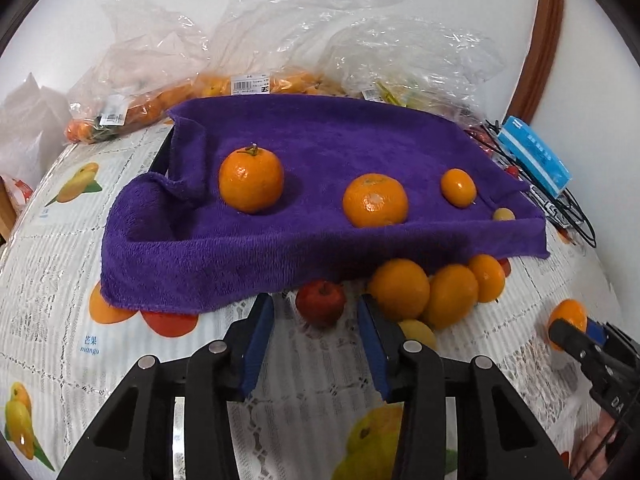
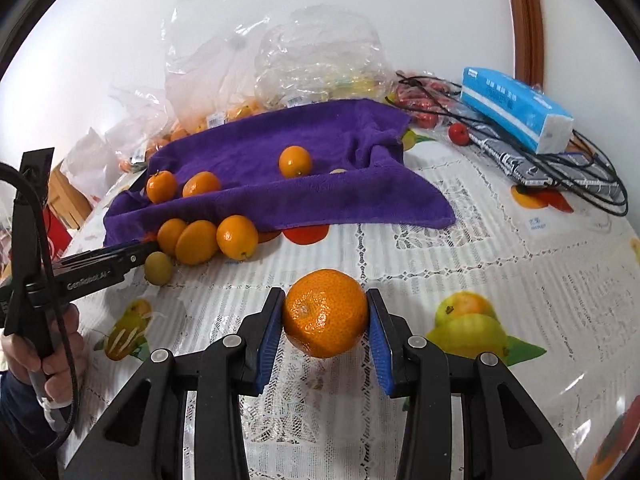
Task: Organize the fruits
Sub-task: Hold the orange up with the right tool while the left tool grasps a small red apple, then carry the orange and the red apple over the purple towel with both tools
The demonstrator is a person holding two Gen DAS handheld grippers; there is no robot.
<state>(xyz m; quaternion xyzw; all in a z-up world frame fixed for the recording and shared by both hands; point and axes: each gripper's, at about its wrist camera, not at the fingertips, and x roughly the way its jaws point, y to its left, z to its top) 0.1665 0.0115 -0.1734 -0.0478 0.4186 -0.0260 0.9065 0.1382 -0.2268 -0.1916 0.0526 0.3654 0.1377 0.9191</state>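
Right gripper [image 2: 325, 312]: blue pads clamped on one round dimpled orange mandarin [image 2: 325, 313], lower centre. Left gripper [image 1: 316, 308]: jaws part-open, holding nothing; one small red apple-like fruit [image 1: 320, 302] beyond its tips. Purple terry towel [image 1: 320, 140], mid-frame: three orange citrus. Below its hem: three more.

Spread across the tablecloth [image 2: 460, 240]: a towel [image 1: 320, 140] bearing three oranges [image 1: 251, 180] in a row. Just before its near edge, a cluster of oranges [image 1: 432, 292] and an apple [image 1: 321, 303]. Behind, plastic bags [image 1: 304, 40]. Right of towel, tissue pack [image 2: 516, 108] atop cables [image 2: 560, 172].
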